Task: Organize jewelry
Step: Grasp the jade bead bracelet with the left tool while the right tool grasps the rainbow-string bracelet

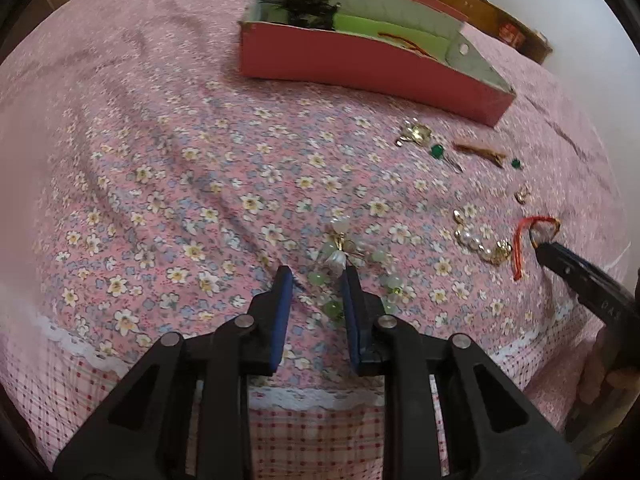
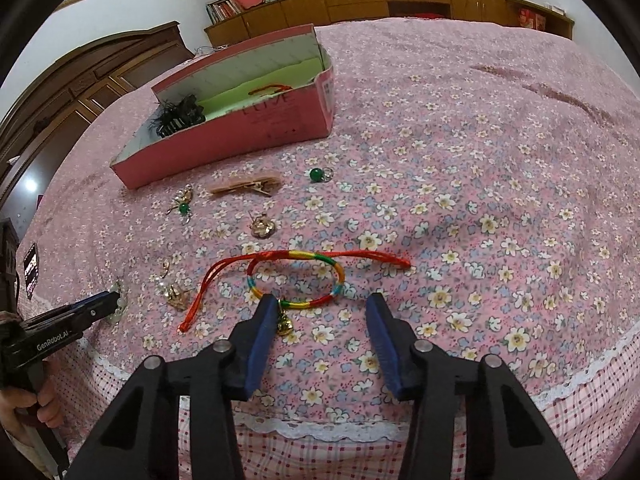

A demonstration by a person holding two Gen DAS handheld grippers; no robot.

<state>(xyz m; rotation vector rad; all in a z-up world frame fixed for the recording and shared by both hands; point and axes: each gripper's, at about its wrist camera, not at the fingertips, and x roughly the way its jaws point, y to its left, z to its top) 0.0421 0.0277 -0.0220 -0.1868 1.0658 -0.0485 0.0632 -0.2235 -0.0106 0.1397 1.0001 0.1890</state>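
My left gripper (image 1: 316, 276) is open just above a pale green and white bead bracelet (image 1: 340, 258) lying on the bedspread; beads lie between its fingers. It also shows in the right wrist view (image 2: 106, 300). My right gripper (image 2: 320, 308) is open over a red, yellow and green cord bracelet (image 2: 298, 270) with a small gold bell (image 2: 285, 326). The pink box (image 2: 224, 136) at the back holds a black hair clip (image 2: 178, 118) and a red cord (image 2: 270, 89) on green lining.
Loose pieces lie on the floral bedspread (image 2: 460, 200): a tan hair clip (image 2: 246, 187), a green bead ring (image 2: 317, 175), a green-stone gold piece (image 2: 182, 206), a gold charm (image 2: 262, 227), a pearl and gold piece (image 2: 172, 290). Wooden cabinets (image 2: 360, 0) stand behind.
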